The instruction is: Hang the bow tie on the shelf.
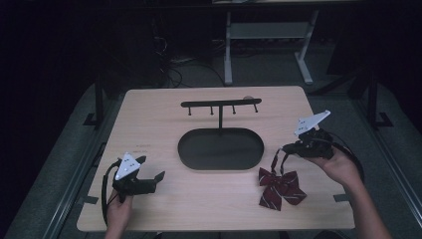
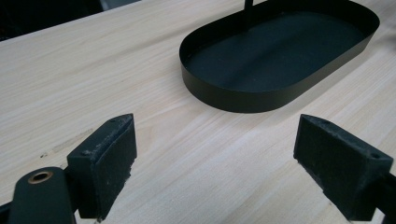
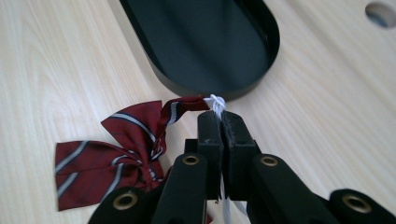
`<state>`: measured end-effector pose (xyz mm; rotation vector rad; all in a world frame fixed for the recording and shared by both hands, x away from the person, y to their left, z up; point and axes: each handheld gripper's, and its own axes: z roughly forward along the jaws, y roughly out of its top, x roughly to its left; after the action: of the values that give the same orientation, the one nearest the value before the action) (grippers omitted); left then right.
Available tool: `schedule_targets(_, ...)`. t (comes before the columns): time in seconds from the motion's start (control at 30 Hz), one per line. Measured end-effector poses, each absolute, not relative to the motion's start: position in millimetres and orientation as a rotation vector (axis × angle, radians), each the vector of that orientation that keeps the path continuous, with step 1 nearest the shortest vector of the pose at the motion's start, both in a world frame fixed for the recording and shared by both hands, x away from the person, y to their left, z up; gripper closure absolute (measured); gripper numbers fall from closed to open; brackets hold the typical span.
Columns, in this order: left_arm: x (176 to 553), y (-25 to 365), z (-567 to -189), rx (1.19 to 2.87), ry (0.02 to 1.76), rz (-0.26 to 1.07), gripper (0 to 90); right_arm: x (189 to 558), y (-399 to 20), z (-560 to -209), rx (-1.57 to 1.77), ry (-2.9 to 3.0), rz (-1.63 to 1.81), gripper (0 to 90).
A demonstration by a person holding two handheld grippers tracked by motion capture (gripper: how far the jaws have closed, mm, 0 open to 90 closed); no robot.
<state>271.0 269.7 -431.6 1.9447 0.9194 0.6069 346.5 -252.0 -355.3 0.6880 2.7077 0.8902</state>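
A dark red bow tie [image 1: 279,188] with pale stripes lies on the wooden table, front right of the black oval tray [image 1: 199,162]. My right gripper [image 1: 284,148] hangs just above and behind the bow. In the right gripper view the jaws of this gripper [image 3: 219,119] are shut on the white cord [image 3: 215,101] knotted to the red strap of the bow tie [image 3: 112,149], and the strap runs taut up from the bow. My left gripper [image 1: 152,168] rests low at the front left, open, and nothing lies between its pads [image 2: 109,158]. It points toward the tray [image 2: 243,98].
A black T-shaped stand with several small hooks [image 1: 220,104] rises from the tray's far end. There is a round hole [image 3: 380,13] in the tabletop beyond the tray. Bare wood lies between the two grippers along the front edge [image 1: 214,226].
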Motion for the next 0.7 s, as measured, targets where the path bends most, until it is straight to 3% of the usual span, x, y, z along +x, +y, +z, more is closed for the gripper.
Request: schedule_targets(0.7, 271.4, 269.6, -431.1, 1.937, 0.918, 0.615, 13.0, 346.1, -227.8, -305.2, 0.592, 2.668, 0.967, 87.4)
